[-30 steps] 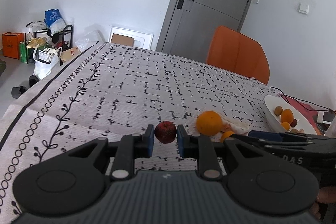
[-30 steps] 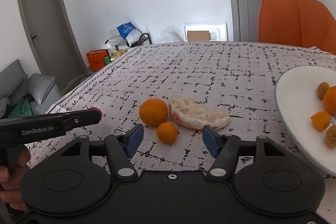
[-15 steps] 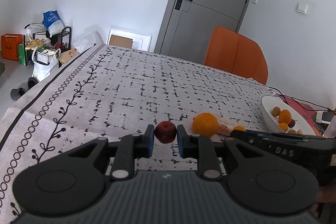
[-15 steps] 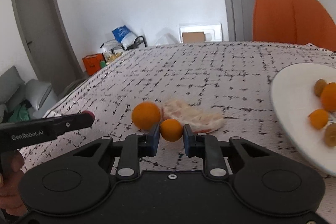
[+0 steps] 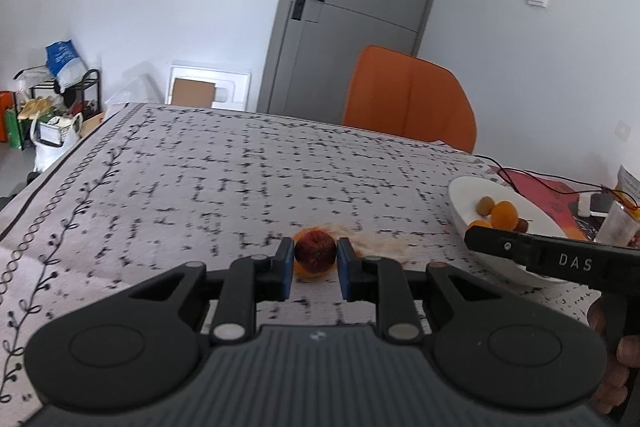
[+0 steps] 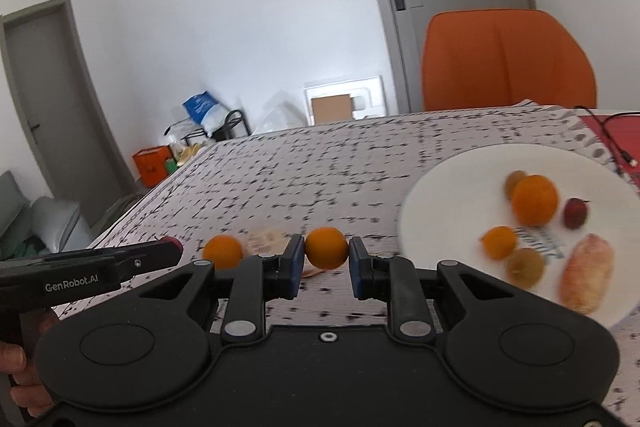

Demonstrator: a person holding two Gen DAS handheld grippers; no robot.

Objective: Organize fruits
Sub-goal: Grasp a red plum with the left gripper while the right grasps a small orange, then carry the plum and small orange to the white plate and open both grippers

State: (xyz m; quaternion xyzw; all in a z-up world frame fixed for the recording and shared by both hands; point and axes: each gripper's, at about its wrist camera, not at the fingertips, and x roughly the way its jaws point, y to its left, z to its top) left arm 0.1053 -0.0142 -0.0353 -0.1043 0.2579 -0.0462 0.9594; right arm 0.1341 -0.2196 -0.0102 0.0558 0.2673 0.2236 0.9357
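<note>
Since a second ago our right gripper has closed its then-spread jaws on the small orange and lifted it off the cloth, and both views have swung toward the white plate. Our left gripper pinches the dark red fruit between its blue pads. Just past the left claw, a larger orange and a pale peel-like scrap lie on the tablecloth. Farther right, the plate holds six pieces. We judge the work mostly done: two fruits are in transit, one orange left to fetch.
</note>
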